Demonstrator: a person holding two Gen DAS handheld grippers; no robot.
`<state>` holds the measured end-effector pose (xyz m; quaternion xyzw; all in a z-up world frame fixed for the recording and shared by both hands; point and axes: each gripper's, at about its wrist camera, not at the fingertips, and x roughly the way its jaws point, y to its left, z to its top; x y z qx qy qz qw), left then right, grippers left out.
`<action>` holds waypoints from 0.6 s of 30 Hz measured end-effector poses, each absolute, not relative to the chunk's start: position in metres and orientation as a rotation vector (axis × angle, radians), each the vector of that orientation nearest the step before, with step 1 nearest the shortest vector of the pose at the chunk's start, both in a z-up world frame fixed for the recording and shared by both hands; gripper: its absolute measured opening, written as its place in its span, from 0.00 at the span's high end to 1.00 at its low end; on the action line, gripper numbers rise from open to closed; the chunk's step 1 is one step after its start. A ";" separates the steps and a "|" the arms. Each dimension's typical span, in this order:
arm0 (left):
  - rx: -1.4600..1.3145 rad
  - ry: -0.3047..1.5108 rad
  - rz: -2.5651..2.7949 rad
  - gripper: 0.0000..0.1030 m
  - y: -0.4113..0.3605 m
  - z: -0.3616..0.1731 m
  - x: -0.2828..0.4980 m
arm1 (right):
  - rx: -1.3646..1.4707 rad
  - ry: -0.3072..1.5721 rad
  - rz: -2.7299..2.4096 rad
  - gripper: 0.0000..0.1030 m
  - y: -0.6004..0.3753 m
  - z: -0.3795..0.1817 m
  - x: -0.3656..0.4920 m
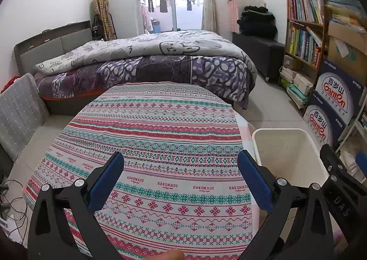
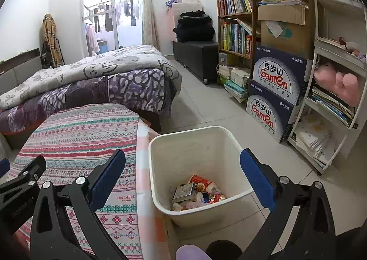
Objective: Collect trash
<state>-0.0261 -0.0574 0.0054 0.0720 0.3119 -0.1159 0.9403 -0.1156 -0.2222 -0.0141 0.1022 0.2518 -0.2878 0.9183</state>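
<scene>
A bedroom with a tiled floor; lowest in frame, a bench [image 1: 160, 145] under a patterned cloth printed "HANDMADE". The left claw [image 1: 181, 182] hangs above it, jaws wide apart, holding nothing. The right claw [image 2: 183, 179], equally spread and empty, sits above a white bin [image 2: 158, 145] beside the bench. Trash [image 2: 197, 192] lies heaped at the bin's bottom, perhaps wrappers and a small box. Farther, right of frame, stacked "Ganten" boxes [image 2: 275, 81], then the bed [image 2: 103, 76].

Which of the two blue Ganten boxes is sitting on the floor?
The lower Ganten box, on the tiles beside the white bin. The other Ganten box is stacked on top.
</scene>
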 end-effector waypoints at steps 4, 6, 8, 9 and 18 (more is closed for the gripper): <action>0.152 0.634 -0.233 0.07 -0.057 0.003 -0.026 | 0.210 0.520 -0.592 0.07 -0.222 -0.014 -0.116; 0.158 0.631 -0.228 0.07 -0.057 0.003 -0.027 | 0.210 0.524 -0.590 0.07 -0.221 -0.016 -0.114; 0.161 0.627 -0.224 0.07 -0.057 0.003 -0.026 | 0.210 0.529 -0.589 0.07 -0.219 -0.019 -0.113; 0.163 0.627 -0.224 0.07 -0.057 0.004 -0.026 | 0.210 0.531 -0.588 0.07 -0.221 -0.019 -0.113; 0.177 0.623 -0.216 0.07 -0.057 0.004 -0.026 | 0.207 0.564 -0.582 0.07 -0.223 -0.022 -0.112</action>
